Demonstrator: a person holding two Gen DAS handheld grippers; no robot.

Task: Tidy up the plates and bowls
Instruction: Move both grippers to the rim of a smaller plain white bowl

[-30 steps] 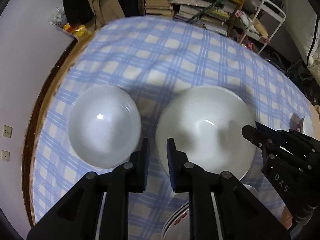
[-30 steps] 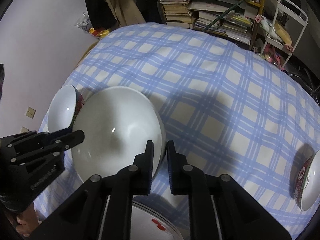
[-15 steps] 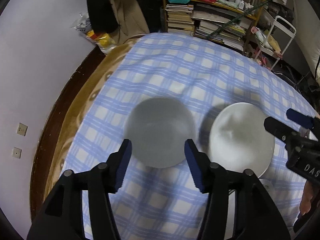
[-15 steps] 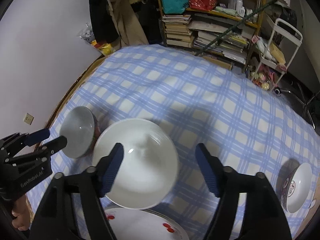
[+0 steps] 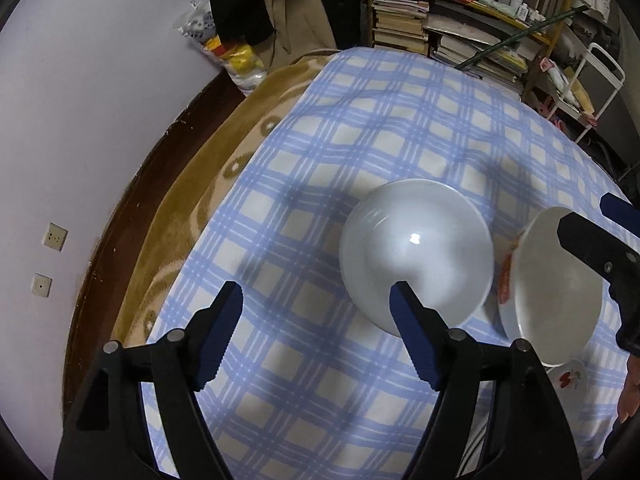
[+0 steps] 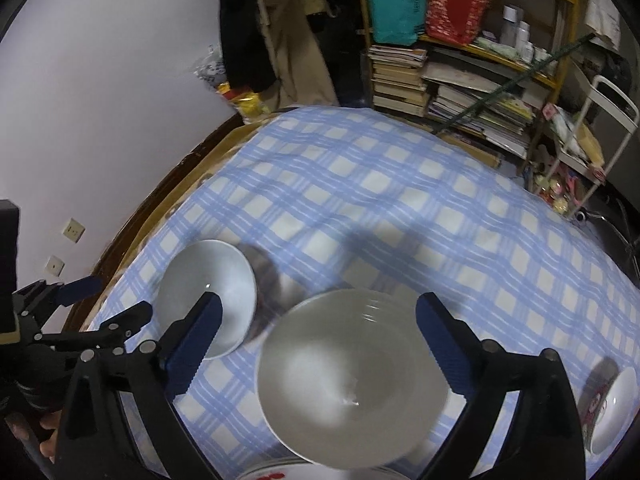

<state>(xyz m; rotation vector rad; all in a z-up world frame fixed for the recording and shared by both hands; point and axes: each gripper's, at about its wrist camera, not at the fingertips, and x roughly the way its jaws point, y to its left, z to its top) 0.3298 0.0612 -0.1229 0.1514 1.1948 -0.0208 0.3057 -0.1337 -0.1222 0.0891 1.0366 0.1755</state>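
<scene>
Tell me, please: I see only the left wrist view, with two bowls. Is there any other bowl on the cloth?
Observer: Yes. The right wrist view shows a third bowl, red-patterned outside, far right on the cloth.
Operator: Does the right gripper hold the big bowl?
Observer: No. The right gripper is open; its jaws have just been opening. The big bowl lies below, between the fingers, and they do not press it.
</scene>
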